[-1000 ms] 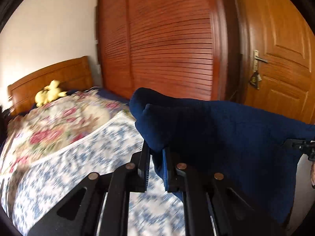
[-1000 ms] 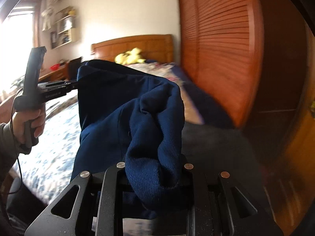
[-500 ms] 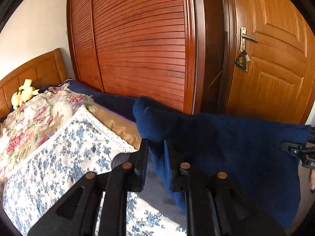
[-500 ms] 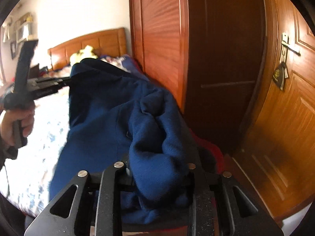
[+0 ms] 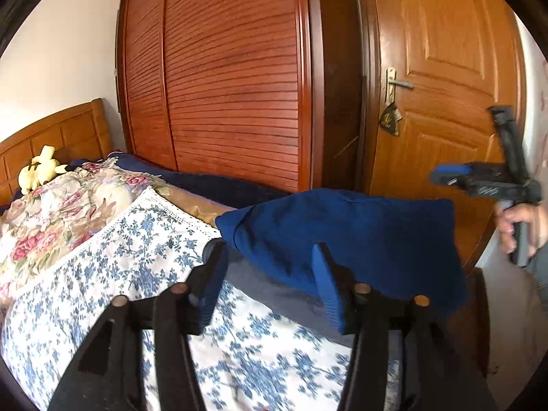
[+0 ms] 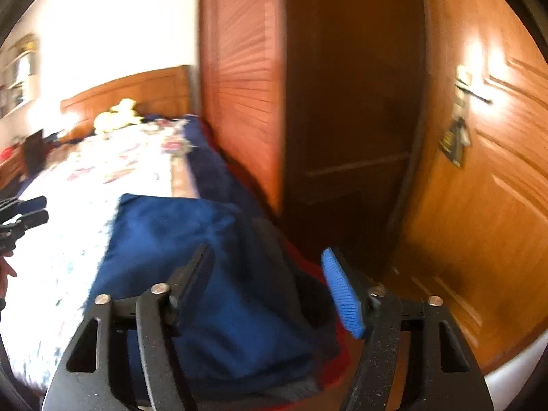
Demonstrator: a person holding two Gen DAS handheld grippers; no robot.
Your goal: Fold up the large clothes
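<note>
A folded dark blue garment (image 5: 342, 236) lies at the foot end of the bed, on top of darker clothes; it also shows in the right wrist view (image 6: 191, 260). My left gripper (image 5: 270, 274) is open and empty, its fingers spread just in front of the garment. My right gripper (image 6: 267, 274) is open and empty above the garment's near edge. In the left wrist view the right gripper (image 5: 479, 181) is seen lifted off to the right, held by a hand.
The bed has a blue floral cover (image 5: 137, 257) and a rose quilt (image 5: 51, 212). A yellow plush toy (image 5: 39, 171) sits by the wooden headboard. A louvred wardrobe (image 5: 233, 85) and a wooden door (image 5: 445, 85) stand close behind the bed's foot end.
Both grippers have opened and let go of the blue garment. It has dropped from hanging between them onto the bed. The right gripper has pulled back and up.
</note>
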